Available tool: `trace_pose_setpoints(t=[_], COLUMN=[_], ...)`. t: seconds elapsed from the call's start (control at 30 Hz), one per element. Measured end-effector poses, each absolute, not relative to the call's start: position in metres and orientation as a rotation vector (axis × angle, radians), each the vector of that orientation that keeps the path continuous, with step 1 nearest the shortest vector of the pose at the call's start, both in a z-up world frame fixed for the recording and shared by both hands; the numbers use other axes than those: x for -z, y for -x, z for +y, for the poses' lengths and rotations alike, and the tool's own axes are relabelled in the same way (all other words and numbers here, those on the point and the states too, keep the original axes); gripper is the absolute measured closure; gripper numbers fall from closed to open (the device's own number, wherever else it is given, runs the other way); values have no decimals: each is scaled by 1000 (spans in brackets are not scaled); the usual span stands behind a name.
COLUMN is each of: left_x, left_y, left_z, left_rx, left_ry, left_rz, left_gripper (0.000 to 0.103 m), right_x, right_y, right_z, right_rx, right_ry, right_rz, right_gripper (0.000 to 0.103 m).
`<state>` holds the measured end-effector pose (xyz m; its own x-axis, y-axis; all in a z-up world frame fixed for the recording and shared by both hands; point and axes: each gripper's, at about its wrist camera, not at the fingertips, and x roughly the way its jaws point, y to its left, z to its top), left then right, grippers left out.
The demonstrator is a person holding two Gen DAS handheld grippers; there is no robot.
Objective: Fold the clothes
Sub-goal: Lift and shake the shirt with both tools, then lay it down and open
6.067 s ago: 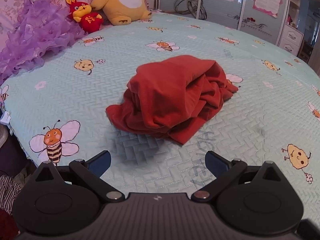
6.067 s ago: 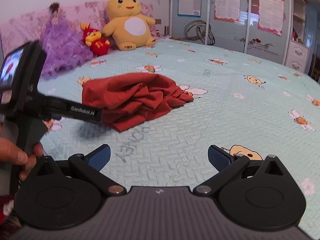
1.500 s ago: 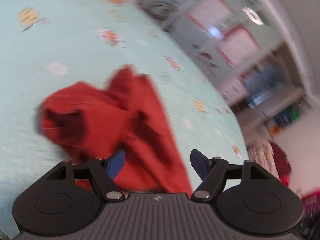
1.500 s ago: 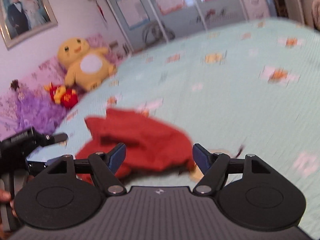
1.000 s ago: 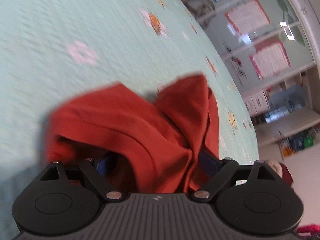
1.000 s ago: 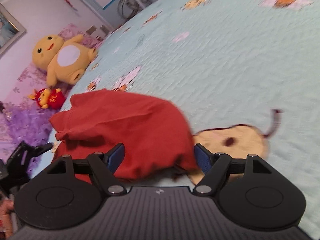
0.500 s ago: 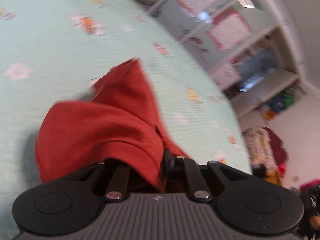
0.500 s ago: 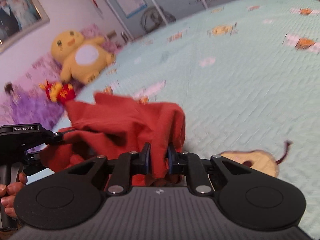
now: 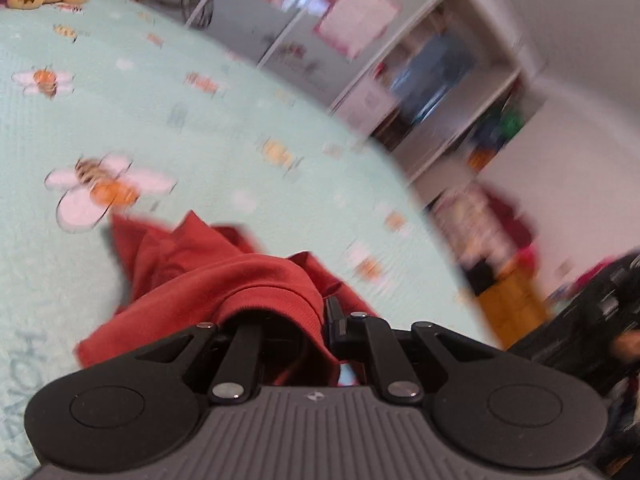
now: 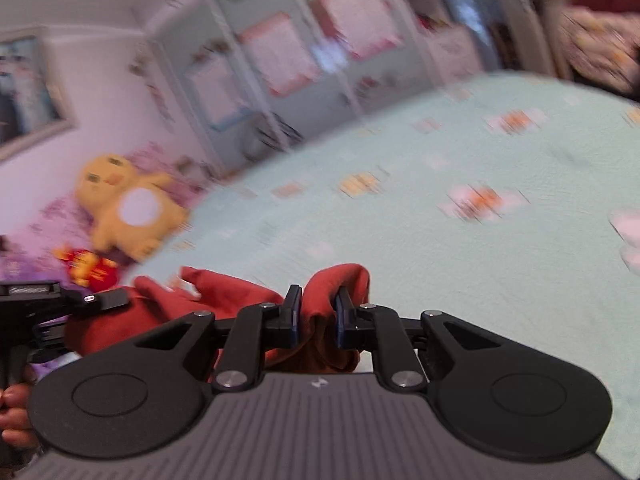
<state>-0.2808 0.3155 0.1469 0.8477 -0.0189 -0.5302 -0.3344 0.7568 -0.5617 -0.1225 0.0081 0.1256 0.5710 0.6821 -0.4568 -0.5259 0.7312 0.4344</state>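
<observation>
Both tools grip the red garment over the bed.

Nearest, the left tool (image 9: 320, 320) has just closed narrow on a hemmed fold of the garment (image 9: 224, 276), its left finger hidden under the cloth; the right tool (image 10: 316, 312) has just closed and pinches a bunched ridge of the garment (image 10: 340, 280) between its pads. The rest of the garment trails from the tools onto the bed (image 10: 460, 260). Beyond the garment, at the bed's far edge, sit a small red toy (image 10: 90, 268) and a yellow plush (image 10: 128, 208).
</observation>
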Motion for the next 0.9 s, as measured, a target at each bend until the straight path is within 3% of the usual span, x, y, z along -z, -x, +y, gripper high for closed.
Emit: trace_pose_setpoints(t=[0.1,0.2,0.27,0.33,0.37,0.53,0.9], left_x=[-106,-94,-100,-110,-116,-140,-182], left_y=[271,278,289,301,307,337,353], left_z=[306,303,303,304,304,309,238], left_rx=[-224,-289,-339,-401,-432,-554,-456], left_ry=[694,684,685,691,694,703,464], left_rz=[684,714,711,706,704,695,713], left_gripper=[93,88,73,47,45,35,31], right_x=[-88,-63,-61,-67,-72,-101,-146], right_y=[112,108,113,120,123,151,227], right_z=[4,-8,-16,-21,-23,-25,-3], right_rx=[-564,-493,-499,-499,-498,-524,-718], right_ry=[-180,-192,-217,-220,-218,-225,-133], right_rz=[772,893,901,888,880,854,828], right_gripper=[77,66,52,46,46,33,29])
